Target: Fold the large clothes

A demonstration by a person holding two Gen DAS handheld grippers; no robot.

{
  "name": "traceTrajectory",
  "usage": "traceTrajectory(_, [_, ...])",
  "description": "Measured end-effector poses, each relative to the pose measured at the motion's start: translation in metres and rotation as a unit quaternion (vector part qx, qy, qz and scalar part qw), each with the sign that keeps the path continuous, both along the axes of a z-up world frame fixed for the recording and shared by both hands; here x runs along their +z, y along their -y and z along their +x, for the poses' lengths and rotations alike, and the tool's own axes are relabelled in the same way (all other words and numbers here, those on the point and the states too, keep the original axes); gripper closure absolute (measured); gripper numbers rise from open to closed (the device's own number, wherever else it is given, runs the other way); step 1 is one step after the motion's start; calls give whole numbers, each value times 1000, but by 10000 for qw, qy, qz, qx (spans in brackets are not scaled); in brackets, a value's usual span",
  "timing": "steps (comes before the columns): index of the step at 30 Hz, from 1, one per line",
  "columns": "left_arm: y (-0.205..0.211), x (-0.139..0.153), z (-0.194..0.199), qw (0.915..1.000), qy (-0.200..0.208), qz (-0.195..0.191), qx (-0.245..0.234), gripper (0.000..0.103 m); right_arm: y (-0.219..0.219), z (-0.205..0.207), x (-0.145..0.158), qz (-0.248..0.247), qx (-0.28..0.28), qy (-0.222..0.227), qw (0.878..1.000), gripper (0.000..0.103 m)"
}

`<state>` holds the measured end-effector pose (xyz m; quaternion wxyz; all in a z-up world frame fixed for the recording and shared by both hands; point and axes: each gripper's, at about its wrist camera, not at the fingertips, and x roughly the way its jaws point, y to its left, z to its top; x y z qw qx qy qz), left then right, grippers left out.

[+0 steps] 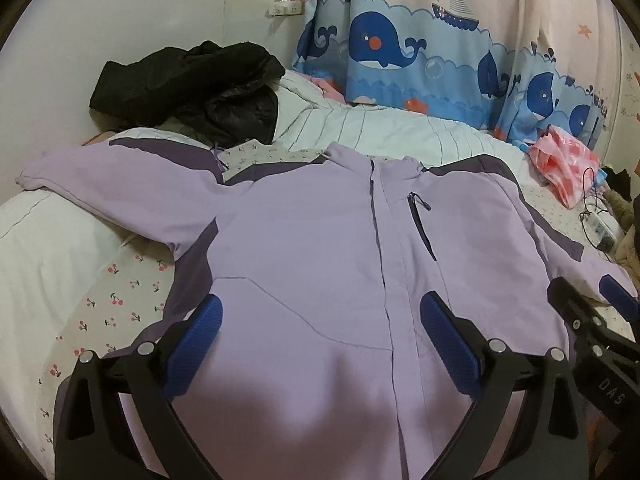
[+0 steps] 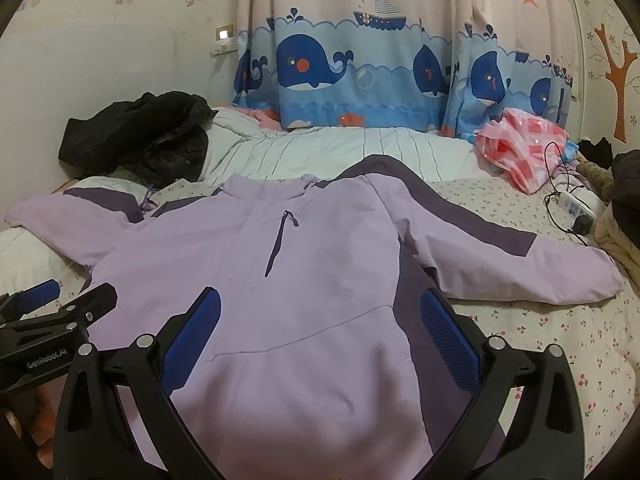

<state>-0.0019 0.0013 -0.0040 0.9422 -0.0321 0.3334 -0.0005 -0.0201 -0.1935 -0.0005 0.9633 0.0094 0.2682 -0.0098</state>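
A lilac jacket point(image 1: 312, 248) with dark purple panels lies front up on the bed, zipped, both sleeves spread out to the sides. It also shows in the right wrist view point(image 2: 320, 264). My left gripper point(image 1: 320, 344) is open and empty, above the jacket's lower front. My right gripper point(image 2: 320, 340) is open and empty, above the lower right side of the jacket. The right gripper also shows at the right edge of the left wrist view point(image 1: 592, 300). The left gripper also shows at the left edge of the right wrist view point(image 2: 60, 300).
A black jacket point(image 1: 188, 88) is heaped at the back left by the wall. A pink plastic bag point(image 2: 524, 148) and a power strip with cables point(image 2: 576, 208) lie at the right. A whale-print curtain point(image 2: 360, 68) hangs behind the bed point(image 2: 560, 344).
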Motion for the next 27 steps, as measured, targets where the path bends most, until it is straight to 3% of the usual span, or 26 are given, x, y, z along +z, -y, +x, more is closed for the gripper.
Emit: traceTrajectory(27, [-2,5,-1,9998,127,92,112,7,0,0,0,122,128,-48,9998,7])
